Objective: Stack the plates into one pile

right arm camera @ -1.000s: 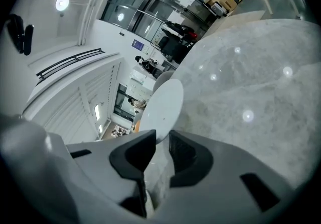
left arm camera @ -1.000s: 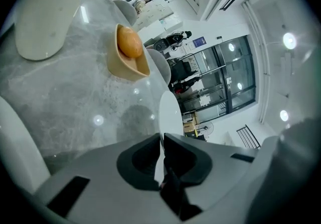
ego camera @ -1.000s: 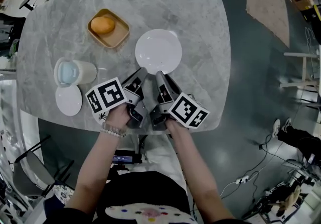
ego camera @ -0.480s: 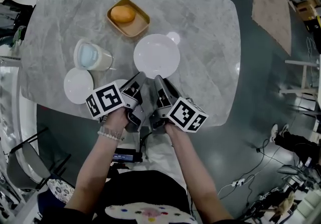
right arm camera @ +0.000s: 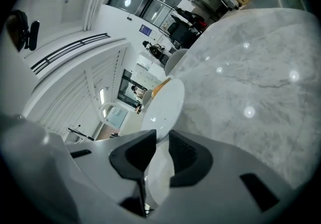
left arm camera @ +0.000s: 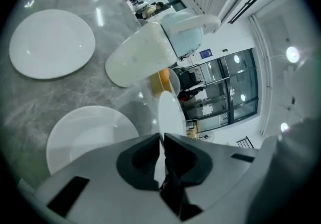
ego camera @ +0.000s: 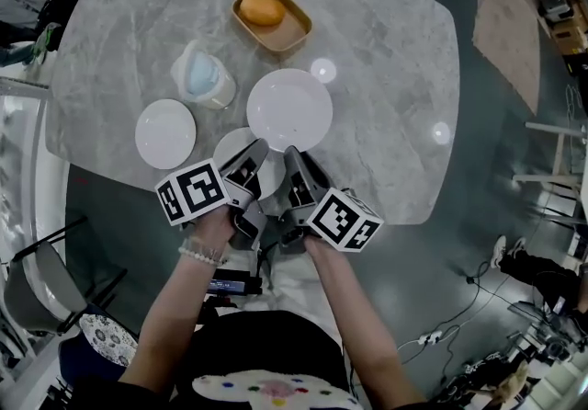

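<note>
Markings: black-and-white square codes on the left cube (ego camera: 193, 194) and right cube (ego camera: 344, 220); no lettering legible.

Both forearms reach in side by side from the near edge of the desk (ego camera: 395, 77), and both tools point away and slightly down.

- Left tool (ego camera: 255, 149) (left arm camera: 161, 140): clenched on the near rim of the large plate (ego camera: 289, 109) (left arm camera: 169, 112) (right arm camera: 163, 107).
- Right tool (ego camera: 292, 156) (right arm camera: 161, 140): clamped on the same rim.
- Second plate (ego camera: 234, 146) (left arm camera: 90, 135): lies on the desk just beside, under the left tool.
- Third plate (ego camera: 165, 133) (left arm camera: 50, 42): further left.
</note>
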